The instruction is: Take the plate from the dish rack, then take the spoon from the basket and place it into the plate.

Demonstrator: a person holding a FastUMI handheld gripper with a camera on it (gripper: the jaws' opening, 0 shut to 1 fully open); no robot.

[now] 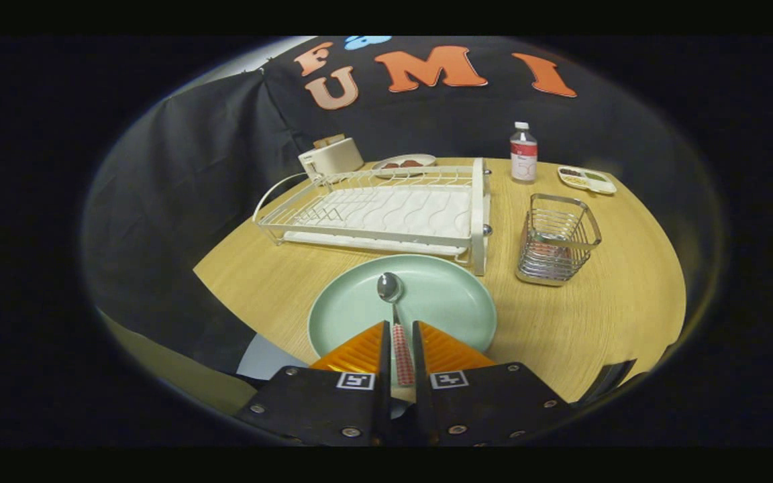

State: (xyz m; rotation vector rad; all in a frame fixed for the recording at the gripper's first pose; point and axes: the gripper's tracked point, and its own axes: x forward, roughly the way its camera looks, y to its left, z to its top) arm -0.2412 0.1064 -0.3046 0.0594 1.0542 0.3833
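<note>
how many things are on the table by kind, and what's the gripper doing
plates: 2, green plate, plate of food
spoon: 1, gripper shut on it
dish rack: 1
basket: 1
bottle: 1
toaster: 1
tray: 1
total: 8

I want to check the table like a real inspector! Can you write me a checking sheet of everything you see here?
Surface: round wooden table, dry and tidy.
Job's things: green plate lies flat in front of the dish rack; spoon over the plate, bowl forward; wire basket right of the rack.
Clutter: toaster, small dish of food, bottle, divided tray at the far side.
Grippers: gripper holds the spoon's handle between both orange fingers.
Cables: nothing seen.
Surroundings: black cloth wall.
</note>
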